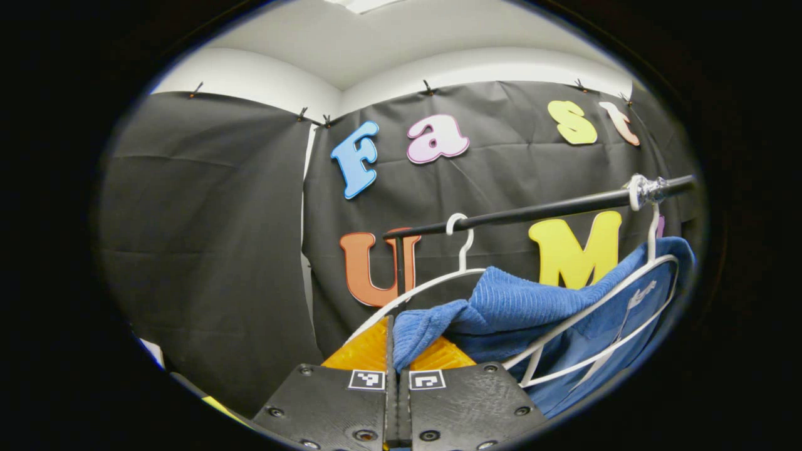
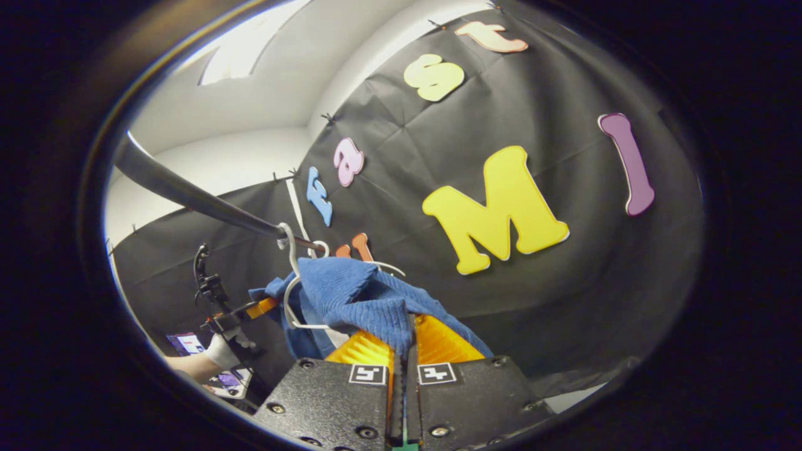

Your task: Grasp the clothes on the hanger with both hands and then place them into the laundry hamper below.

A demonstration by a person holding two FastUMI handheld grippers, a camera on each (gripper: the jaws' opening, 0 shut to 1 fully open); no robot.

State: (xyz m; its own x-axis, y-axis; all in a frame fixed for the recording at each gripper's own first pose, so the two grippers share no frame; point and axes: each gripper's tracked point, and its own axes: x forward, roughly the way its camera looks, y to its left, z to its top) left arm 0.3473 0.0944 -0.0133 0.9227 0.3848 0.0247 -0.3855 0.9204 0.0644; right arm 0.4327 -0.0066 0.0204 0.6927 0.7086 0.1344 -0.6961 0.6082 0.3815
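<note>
A blue ribbed cloth [image 1: 520, 300] drapes over white wire hangers [image 1: 601, 307] that hook on a black rail [image 1: 539, 213]. In the left gripper view my left gripper [image 1: 393, 351] is shut on the cloth's left corner, the fabric pinched between its two fingers. In the right gripper view the same blue cloth [image 2: 357, 294] stretches from a white hanger [image 2: 291, 282] on the rail [image 2: 188, 194] to my right gripper [image 2: 407, 338], which is shut on its near end. Farther off at the left, the left gripper [image 2: 260, 307] and a gloved hand [image 2: 219, 351] hold the other end.
The black cloth wall [image 1: 207, 238] stands close behind the rail, with a white wall above it. A rail upright [image 1: 400, 263] descends at the rail's left end. A person's forearm [image 2: 185, 364] and some items [image 2: 229, 382] lie low at the left of the right gripper view.
</note>
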